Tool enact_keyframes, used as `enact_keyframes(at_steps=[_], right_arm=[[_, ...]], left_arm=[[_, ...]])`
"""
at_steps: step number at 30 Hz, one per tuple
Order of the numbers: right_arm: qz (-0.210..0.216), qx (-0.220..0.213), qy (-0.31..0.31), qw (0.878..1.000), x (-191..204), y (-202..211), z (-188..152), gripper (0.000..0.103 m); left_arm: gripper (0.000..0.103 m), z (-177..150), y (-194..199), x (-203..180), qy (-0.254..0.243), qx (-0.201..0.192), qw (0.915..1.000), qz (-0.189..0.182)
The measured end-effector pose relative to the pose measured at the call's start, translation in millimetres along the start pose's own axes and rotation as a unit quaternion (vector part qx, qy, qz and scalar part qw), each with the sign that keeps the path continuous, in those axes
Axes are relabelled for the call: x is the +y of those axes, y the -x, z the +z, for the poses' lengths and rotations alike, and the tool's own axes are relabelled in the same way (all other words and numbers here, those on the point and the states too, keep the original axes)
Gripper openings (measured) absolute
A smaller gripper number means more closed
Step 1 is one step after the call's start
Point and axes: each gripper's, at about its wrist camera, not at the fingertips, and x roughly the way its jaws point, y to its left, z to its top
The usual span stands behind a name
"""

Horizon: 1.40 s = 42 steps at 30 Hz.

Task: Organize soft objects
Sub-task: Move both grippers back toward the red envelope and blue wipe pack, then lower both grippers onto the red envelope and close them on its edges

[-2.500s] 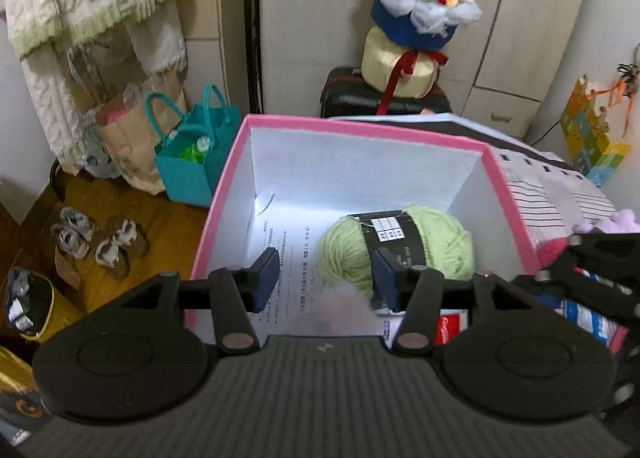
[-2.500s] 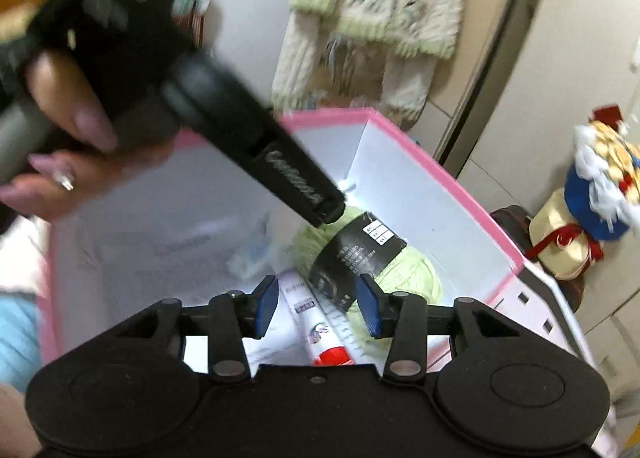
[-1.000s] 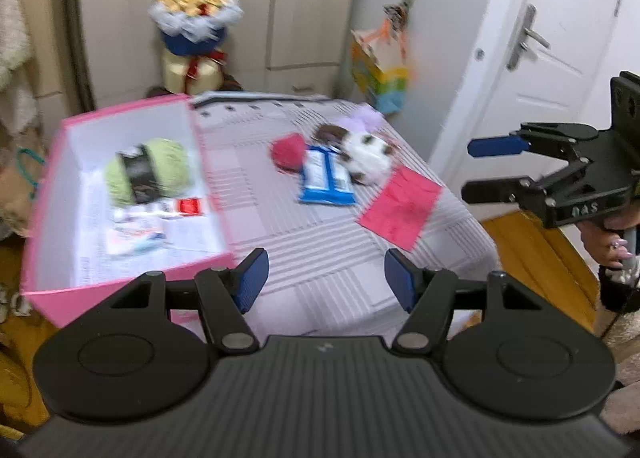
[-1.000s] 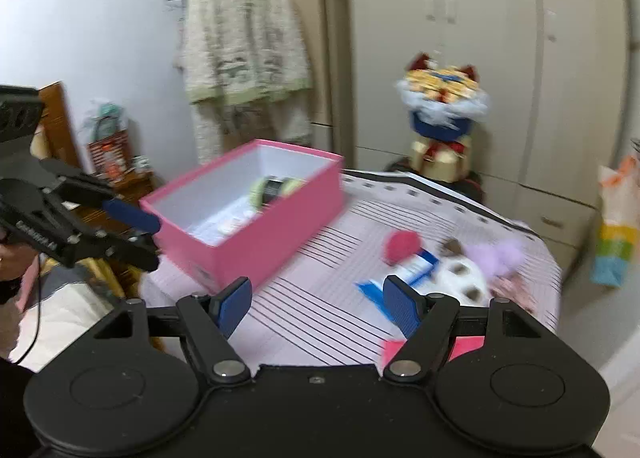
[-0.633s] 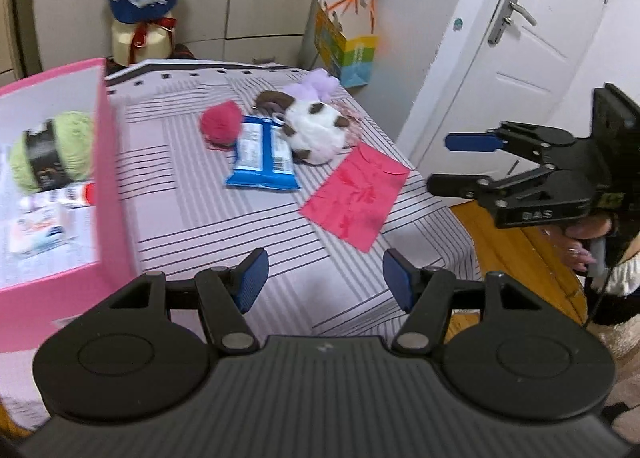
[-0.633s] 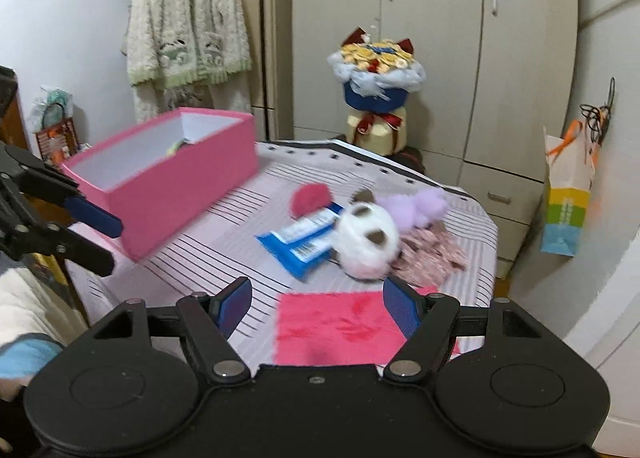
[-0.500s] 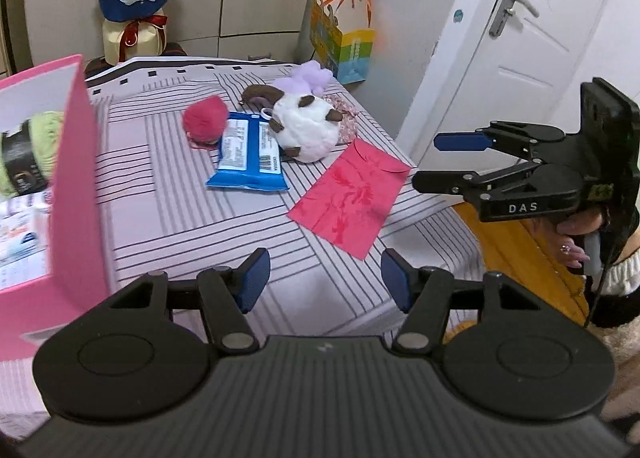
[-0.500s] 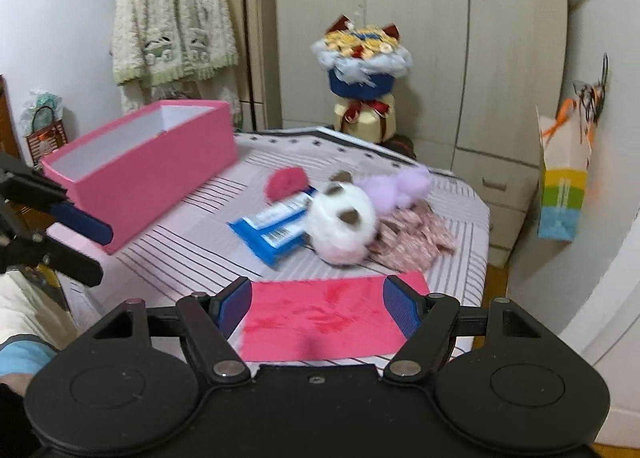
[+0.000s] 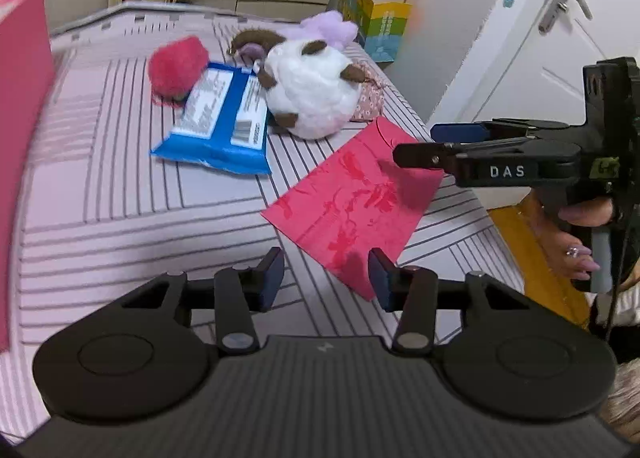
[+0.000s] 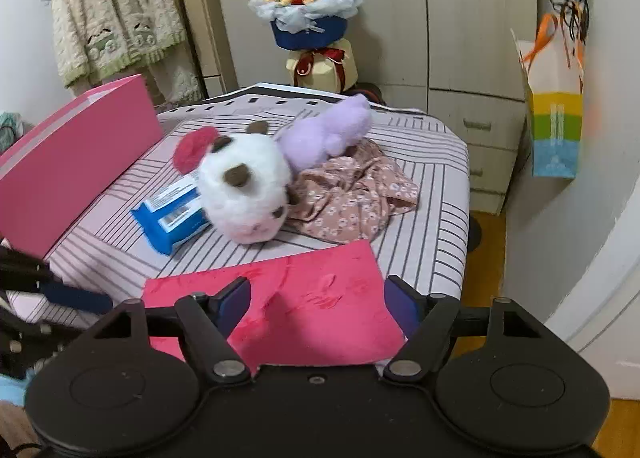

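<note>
I'm holding the left gripper over the striped table, fingers spread wide, gripping nothing; the red envelope corner is lying just ahead of it. I'm holding the right gripper above the same envelope, also wide apart and carrying nothing. The white plush is sitting mid-table, resting against the blue packet, w/ the purple plush and floral cloth touching behind. The red pompom is lying beside the packet. The pink box is standing at the table's left.

white plush toy, blue packet, red envelope
</note>
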Motion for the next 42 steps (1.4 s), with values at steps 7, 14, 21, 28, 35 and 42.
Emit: enact_keyframes(at_steps=[7,14,21,28,35,42], right_arm=[[0.026,0.029,-0.011,0.999,-10.0,-12.5,-6.1,0.081],[0.05,0.025,0.012,0.998,2.5,0.5,-25.7,0.097],[0.052,0.009,0.039,0.998,19.2,6.4,-39.5,0.102],[0.031,0.004,0.059,0.998,28.8,4.4,-43.0,0.103],[0.022,0.015,0.053,0.998,36.6,8.0,-45.3,0.103],[0.026,0.006,-0.013,1.0,32.5,18.3,-49.1,0.101]], left_arm=[[0.044,-3.8,-2.7,0.7,0.047,-0.009,0.9989,0.006],[0.044,-4.7,-4.4,2.8,0.097,-0.021,0.995,-0.009],[0.044,-7.1,-11.2,7.4,0.14,-0.019,0.9846,-0.102],[0.044,-4.4,-5.0,-6.3,0.075,-0.059,0.9954,-0.004],[0.054,1.1,-9.0,-1.5,0.049,-0.039,0.9963,0.058],[0.058,0.9,-7.3,6.5,0.081,-0.044,0.9953,0.03]])
